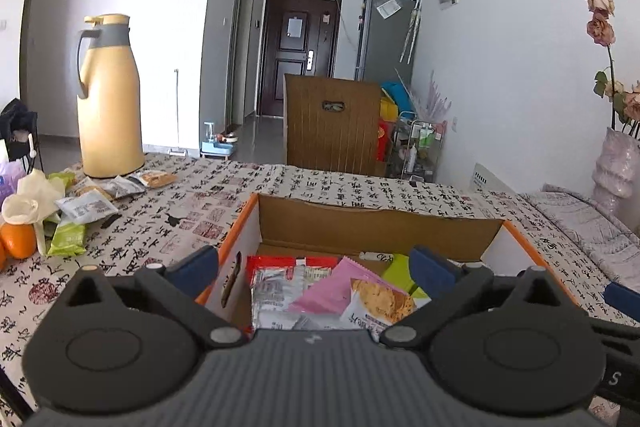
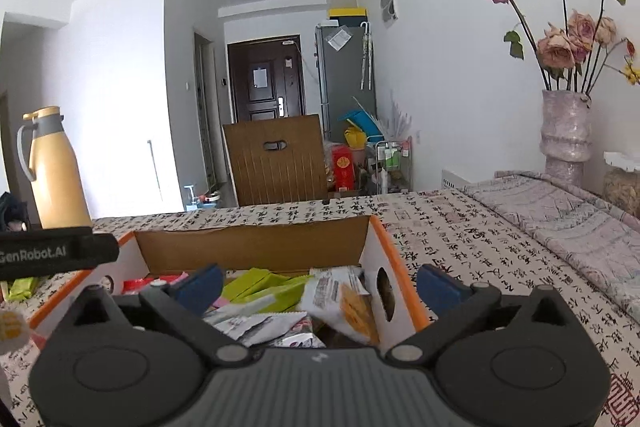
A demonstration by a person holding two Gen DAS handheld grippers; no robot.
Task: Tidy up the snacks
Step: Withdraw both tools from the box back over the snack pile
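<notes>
Left wrist view
Left gripper [image 1: 314,269]: ribbed grey body, black linkage arms, blue pads spread wide with nothing between them; one pad sits outside the box's left wall, the other over its inside.
Cardboard box [image 1: 376,223]: open-topped, brown corrugated inside, white outside with orange edges and an oval hand slot in the left wall; it stands on the table near the front edge.
Snack packets in box [image 1: 340,291]: flat, crinkly pouches in a loose heap, including silver-and-red foil, a pink one, a white one printed with a biscuit, and a lime-green one.
Loose snacks [image 1: 86,207]: small flat sachets, white, grey and green, scattered by the table's left edge near the flask.
Thermos flask [image 1: 108,99]: tall, smooth, cream-yellow, with grey collar and handle, at the far left corner.
Orange [image 1: 18,241]: round and glossy at the left edge.
Tablecloth [image 1: 224,187]: pale fabric printed with black calligraphy and red seals.

Right wrist view
Right gripper [image 2: 320,287]: same build, blue pads fully apart and gripping nothing; the box's right wall stands between them.
Box right wall [image 2: 386,291]: white with an oval slot and orange rim.
Vase [image 2: 566,131]: ridged, mottled pink-grey, holding dried roses at the far right corner.
</notes>
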